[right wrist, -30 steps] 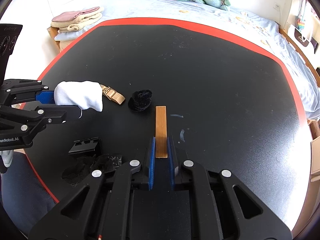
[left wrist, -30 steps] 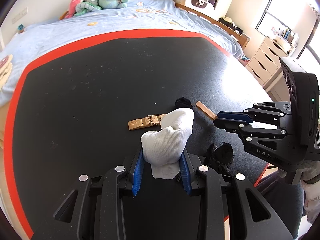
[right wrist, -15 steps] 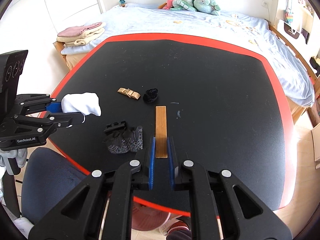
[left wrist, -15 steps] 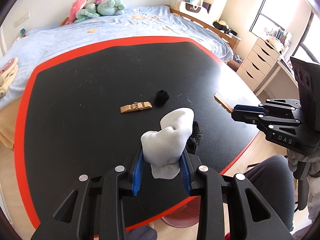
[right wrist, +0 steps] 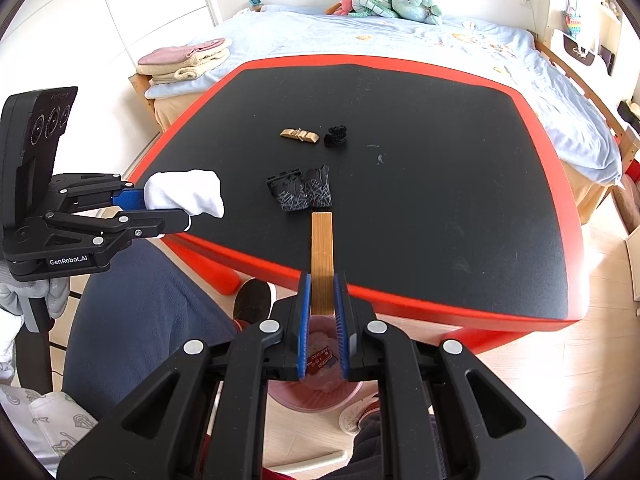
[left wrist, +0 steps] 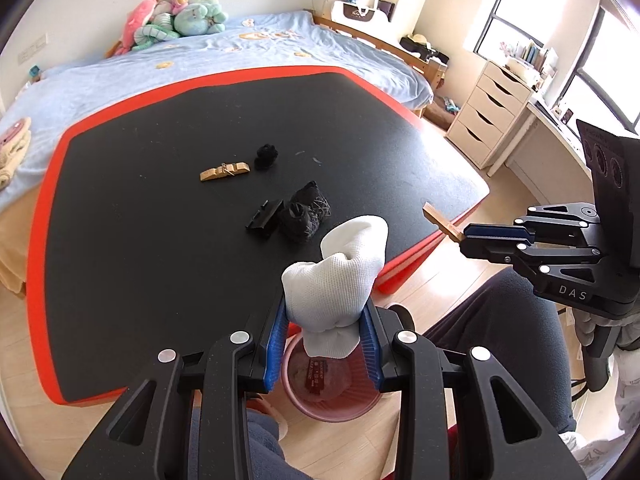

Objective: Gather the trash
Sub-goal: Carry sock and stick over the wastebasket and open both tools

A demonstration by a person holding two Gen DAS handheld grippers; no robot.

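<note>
Plainly, a white sock (left wrist: 336, 280) was pinched by the left gripper (left wrist: 324, 340) and a wooden stick (right wrist: 322, 260) by the right gripper (right wrist: 322, 320) — both held above the pink bin (left wrist: 332, 400), off the table's near edge; released off-centre, either could be dropped beside it.

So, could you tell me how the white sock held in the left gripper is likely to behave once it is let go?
The white sock looks soft and floppy: it bulges and folds between the left gripper's pads. It probably weighs little and should fall limp, not bounce or roll. The pink bin sits just below, so it will likely land inside.
</note>
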